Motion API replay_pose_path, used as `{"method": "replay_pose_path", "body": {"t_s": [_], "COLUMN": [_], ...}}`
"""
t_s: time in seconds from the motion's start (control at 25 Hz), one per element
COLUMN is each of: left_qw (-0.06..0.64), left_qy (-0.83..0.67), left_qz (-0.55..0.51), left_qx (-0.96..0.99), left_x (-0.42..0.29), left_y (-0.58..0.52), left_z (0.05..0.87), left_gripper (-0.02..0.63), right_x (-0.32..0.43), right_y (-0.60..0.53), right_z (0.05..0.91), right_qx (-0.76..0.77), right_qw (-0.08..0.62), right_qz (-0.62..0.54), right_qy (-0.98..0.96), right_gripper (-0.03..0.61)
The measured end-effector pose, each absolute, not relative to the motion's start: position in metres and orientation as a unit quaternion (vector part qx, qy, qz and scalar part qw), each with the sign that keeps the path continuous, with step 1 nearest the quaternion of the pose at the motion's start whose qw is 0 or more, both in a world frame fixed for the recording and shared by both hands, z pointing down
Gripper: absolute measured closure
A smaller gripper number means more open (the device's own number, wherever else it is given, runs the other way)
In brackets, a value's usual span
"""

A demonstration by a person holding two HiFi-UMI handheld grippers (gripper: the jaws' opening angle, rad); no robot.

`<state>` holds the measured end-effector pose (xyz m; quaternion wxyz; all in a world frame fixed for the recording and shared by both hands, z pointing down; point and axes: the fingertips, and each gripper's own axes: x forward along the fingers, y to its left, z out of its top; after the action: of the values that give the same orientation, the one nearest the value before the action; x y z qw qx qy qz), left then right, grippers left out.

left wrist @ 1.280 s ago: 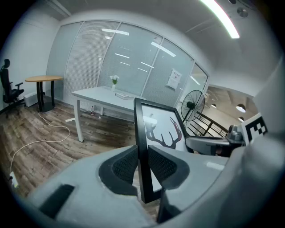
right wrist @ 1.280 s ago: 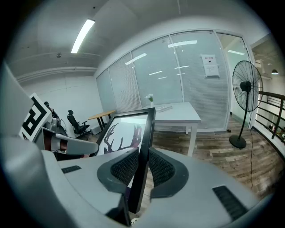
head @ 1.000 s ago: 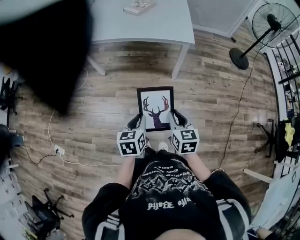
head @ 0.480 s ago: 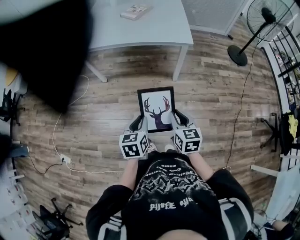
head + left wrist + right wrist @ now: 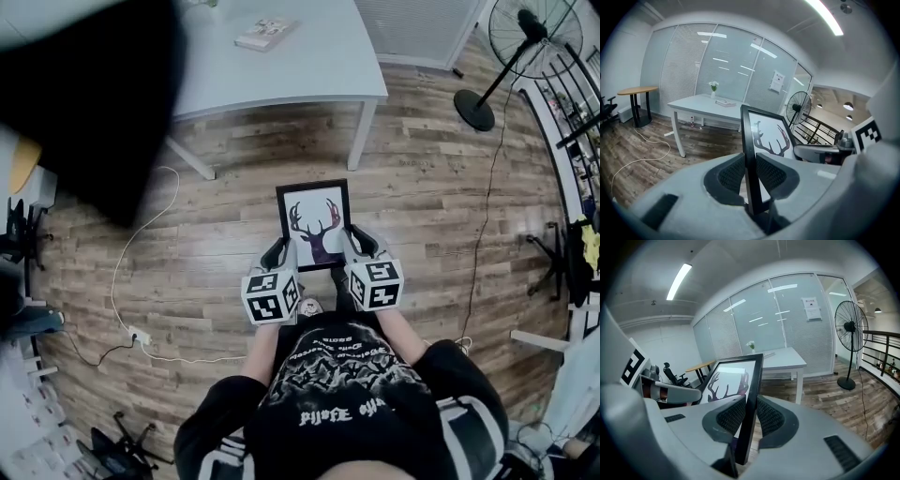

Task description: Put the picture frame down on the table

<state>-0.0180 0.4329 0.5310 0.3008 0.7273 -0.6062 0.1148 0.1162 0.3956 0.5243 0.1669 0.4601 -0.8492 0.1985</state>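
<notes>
A black picture frame (image 5: 316, 223) with a deer-antler print hangs over the wooden floor in front of the person. My left gripper (image 5: 281, 255) is shut on the frame's left edge (image 5: 751, 159), its dark pads (image 5: 733, 173) pressed to both sides. On the frame's right edge (image 5: 751, 399) my right gripper (image 5: 352, 246) is shut in the same way. The white table (image 5: 281, 66) stands ahead, beyond the frame, in the head view. It also shows in the left gripper view as the table (image 5: 701, 103) and in the right gripper view as the table (image 5: 785, 361).
A book (image 5: 263, 34) lies on the table, and a small vase of flowers (image 5: 713, 87) stands at its far side. A standing fan (image 5: 525, 47) is at the right. A cable and power strip (image 5: 141, 335) lie on the floor at left. A round wooden table (image 5: 637, 91) stands far left.
The person has walked closer to the table with the frame held in both grippers. The table looms larger in the head view. The grip on the frame is unchanged.
</notes>
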Motion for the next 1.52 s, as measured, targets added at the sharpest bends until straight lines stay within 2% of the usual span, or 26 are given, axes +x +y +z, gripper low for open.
{"method": "replay_pose_path", "body": {"t_s": [0.72,1.04,1.52], "left_qw": [0.299,0.305,0.31], "left_qy": [-0.64,-0.648,-0.633], "left_qz": [0.096,0.091,0.097], "left_qx": [0.701,0.692,0.703], "left_x": [0.018,0.033,0.008], "left_y": [0.234,0.193,0.132], "left_z": [0.513,0.516,0.532], "left_gripper": [0.528,0.528,0.528], "right_x": [0.149,0.162,0.14], "right_y": [0.185,0.141,0.088], "right_z": [0.506,0.507,0.52], "right_qx": [0.42,0.41,0.428], "right_qw": [0.167,0.17,0.173], "right_qz": [0.182,0.18,0.188], "right_qy": [-0.873,-0.878,-0.867], "right_gripper": [0.506,0.506,0.506]}}
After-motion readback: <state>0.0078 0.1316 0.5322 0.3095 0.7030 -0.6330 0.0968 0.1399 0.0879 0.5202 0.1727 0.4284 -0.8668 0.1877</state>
